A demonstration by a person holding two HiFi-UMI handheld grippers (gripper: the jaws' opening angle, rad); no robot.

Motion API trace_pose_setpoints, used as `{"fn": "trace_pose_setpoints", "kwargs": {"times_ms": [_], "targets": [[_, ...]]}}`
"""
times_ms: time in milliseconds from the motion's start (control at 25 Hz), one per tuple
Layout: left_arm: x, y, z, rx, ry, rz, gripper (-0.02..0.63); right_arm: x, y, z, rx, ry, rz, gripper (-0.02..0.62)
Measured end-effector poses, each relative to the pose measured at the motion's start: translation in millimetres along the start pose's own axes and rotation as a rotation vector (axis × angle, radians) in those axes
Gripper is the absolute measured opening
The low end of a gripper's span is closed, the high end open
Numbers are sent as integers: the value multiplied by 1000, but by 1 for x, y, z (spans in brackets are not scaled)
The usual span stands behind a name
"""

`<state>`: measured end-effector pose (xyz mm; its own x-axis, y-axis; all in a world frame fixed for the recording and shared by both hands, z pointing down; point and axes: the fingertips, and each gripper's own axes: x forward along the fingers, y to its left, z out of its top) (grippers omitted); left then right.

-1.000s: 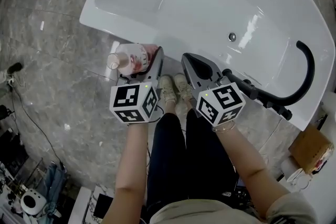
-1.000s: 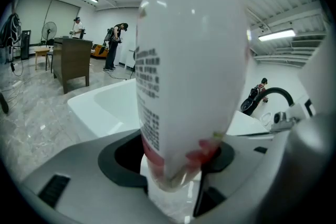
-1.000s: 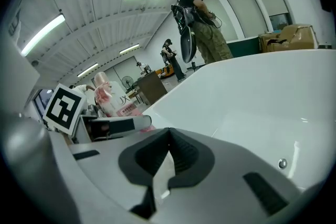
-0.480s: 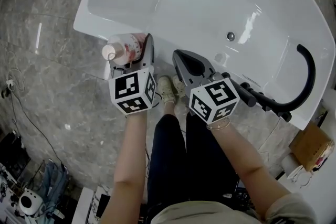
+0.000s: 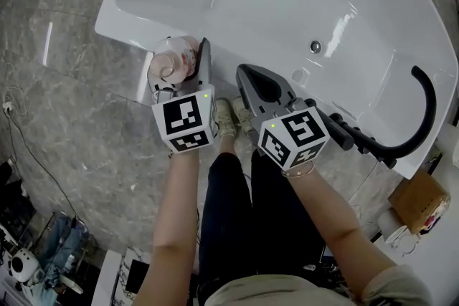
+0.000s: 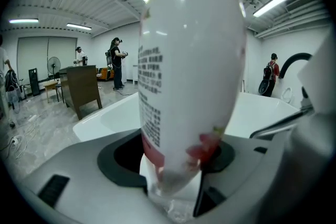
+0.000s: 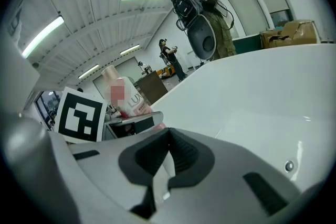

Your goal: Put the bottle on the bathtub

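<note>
L hand-held gripper [image 5: 178, 69] is grasping the bottle [image 5: 173, 59], jaws clamping its lower body from both sides. In the left gripper view the bottle [image 6: 190, 55] is standing upright btwn them, filling the frame's centre, cap at the top edge. In the head view the bottle is sitting left of centre, cap facing the camera, over the near-left stretch of the tub [image 5: 287, 0] rim; can't tell whether its base is touching the rim. R hand-held gripper [image 5: 252, 82] is clenched w/ nothing btwn the jaws; in the right gripper view the R hand-held gripper [image 7: 168, 157] is showing its pads meeting. It is hovering just right of the L one, tip over the same rim near frame centre. The white tub is filling the upper half, w/ a drain [image 5: 315, 46] right of centre and a black curved faucet [image 5: 430, 111] at the right edge. Grey marble floor [image 5: 79, 111] is lying at left; shoes [image 5: 229, 118] are showing below the rim, btwn the two grippers.
</note>
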<state>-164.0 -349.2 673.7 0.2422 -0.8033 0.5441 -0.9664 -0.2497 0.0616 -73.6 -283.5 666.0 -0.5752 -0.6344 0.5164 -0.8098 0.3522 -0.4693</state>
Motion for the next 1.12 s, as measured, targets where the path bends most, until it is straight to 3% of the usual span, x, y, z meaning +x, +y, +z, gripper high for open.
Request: {"fn": "trace_pose_setpoints", "kwargs": {"times_ms": [200,600,1120], "targets": [[0,-1,0,-37,-33,1,267,1,0,-1,29,1,2,-3],[0,-5,-2,-87,10,-55,297,-10,5,-1,47,3,15,-3],[-24,-12,30,-108,-41,-83,336,-35,21,12,15,-22,27,-3]]}}
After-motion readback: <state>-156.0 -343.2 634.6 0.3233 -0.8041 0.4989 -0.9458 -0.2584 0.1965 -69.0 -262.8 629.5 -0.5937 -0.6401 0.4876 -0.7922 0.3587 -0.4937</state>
